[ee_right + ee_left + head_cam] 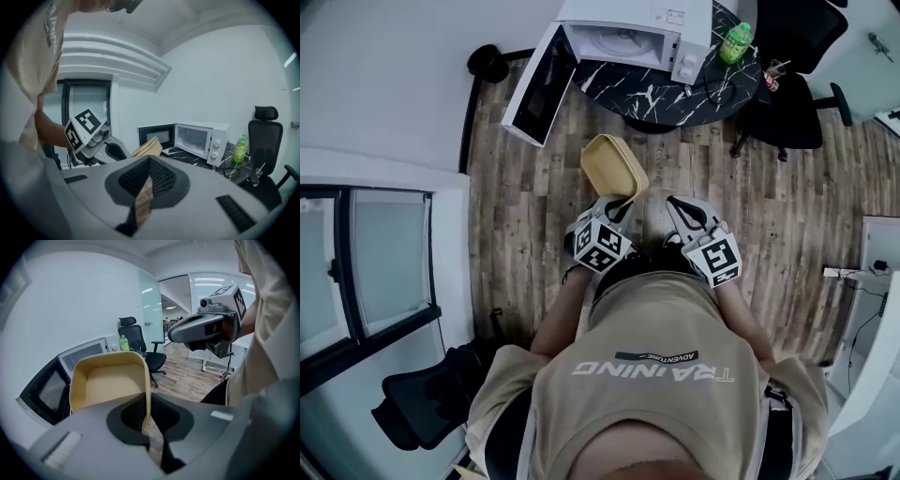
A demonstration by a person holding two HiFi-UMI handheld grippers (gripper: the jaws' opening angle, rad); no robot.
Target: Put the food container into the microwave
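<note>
A yellow food container [614, 167] is held above the wood floor, empty and tilted. My left gripper [617, 202] is shut on its near wall; in the left gripper view that wall of the container [110, 380] runs down between the jaws. My right gripper [681, 202] is beside it to the right, shut with nothing in it. The white microwave [628, 42] stands ahead on a black marbled table [675, 89], with its door [539, 89] swung open to the left. The right gripper view shows the microwave [201, 140] with its cavity lit and the container [147, 147] in front of it.
A green bottle [735, 41] stands on the table right of the microwave. A black office chair [792, 103] sits at the table's right side. A white wall and a glass partition [366, 272] run along the left.
</note>
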